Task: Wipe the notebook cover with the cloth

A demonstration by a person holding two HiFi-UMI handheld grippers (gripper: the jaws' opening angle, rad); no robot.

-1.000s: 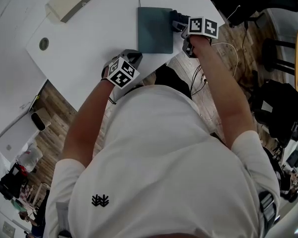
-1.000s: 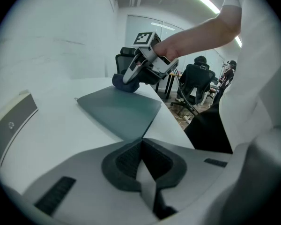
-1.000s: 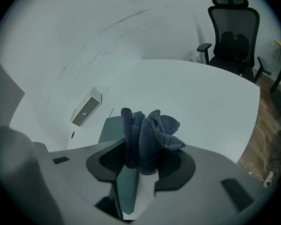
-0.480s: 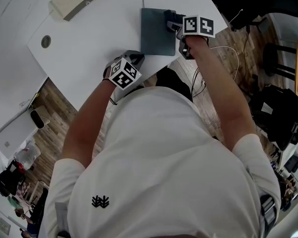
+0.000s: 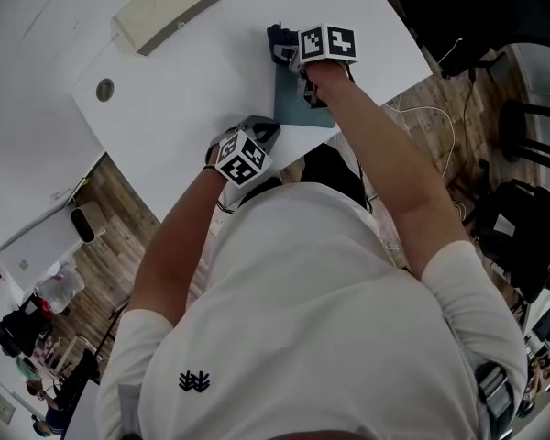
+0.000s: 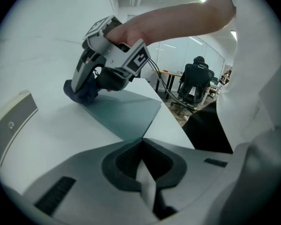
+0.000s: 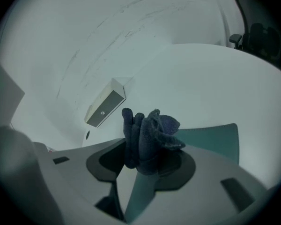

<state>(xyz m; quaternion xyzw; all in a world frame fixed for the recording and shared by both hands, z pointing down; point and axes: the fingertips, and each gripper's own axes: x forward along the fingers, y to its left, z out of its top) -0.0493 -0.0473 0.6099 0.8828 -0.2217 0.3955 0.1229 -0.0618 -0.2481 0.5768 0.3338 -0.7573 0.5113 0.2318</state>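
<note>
Cloth (image 7: 147, 135) bunched in right claw (image 7: 141, 165), apparently on notebook (image 7: 210, 142) corner.

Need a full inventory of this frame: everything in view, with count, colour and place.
flat dark teal notebook: 1, teal, on the table near its front edge
crumpled dark blue cloth: 1, dark blue, on the notebook's far end
flat beige rectangular box: 1, beige, far left on the table
small round grey disc: 1, grey, set in the tabletop near its left edge
white table: 1, white, under everything
black office chair: 1 clearly seen, black, beyond the table
thin white cable: 1, white, on the wooden floor
white t-shirt: 1, white, on the person
left gripper: 1, grey, shut, empty, on the table by the notebook's near corner
right gripper: 1, grey, clamped on the cloth
</note>
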